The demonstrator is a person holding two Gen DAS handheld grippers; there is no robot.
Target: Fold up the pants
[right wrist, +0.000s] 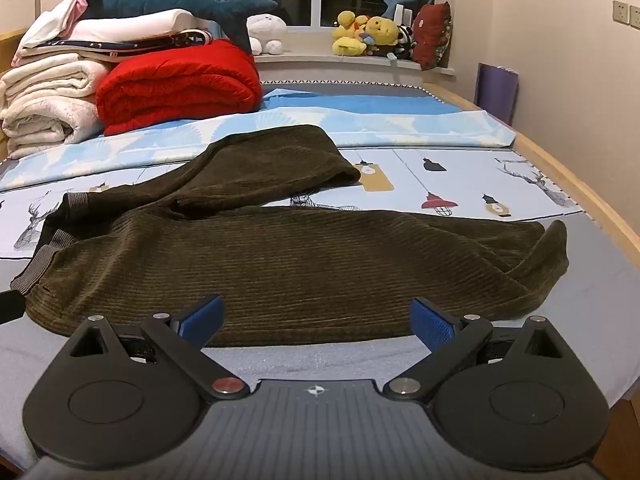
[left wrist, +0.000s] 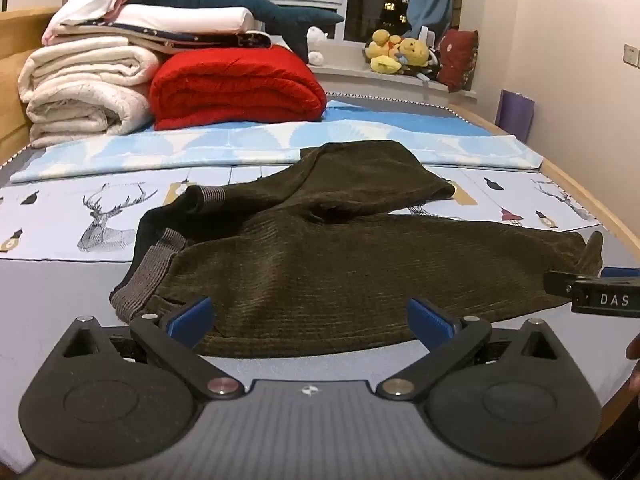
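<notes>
Fingers (left wrist: 188, 316) of both grippers gape wide, empty, before the pants (left wrist: 340, 264) lying left-to-right across the bed (left wrist: 60, 280).

Dark olive ribbed pants (right wrist: 280, 248) with grey waistband; red blanket (right wrist: 176, 88) upper left; sheet (right wrist: 460, 184) pale blue, seemingly deer-printed.

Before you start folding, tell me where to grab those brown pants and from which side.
Take the pants at the ribbed waistband on the left and at the far-right leg cuff, coming in from the near bed edge. Both ends lie flat and exposed, while the other leg is bent back across the bed. Both hand-held grippers, left and right, are open and empty.
</notes>
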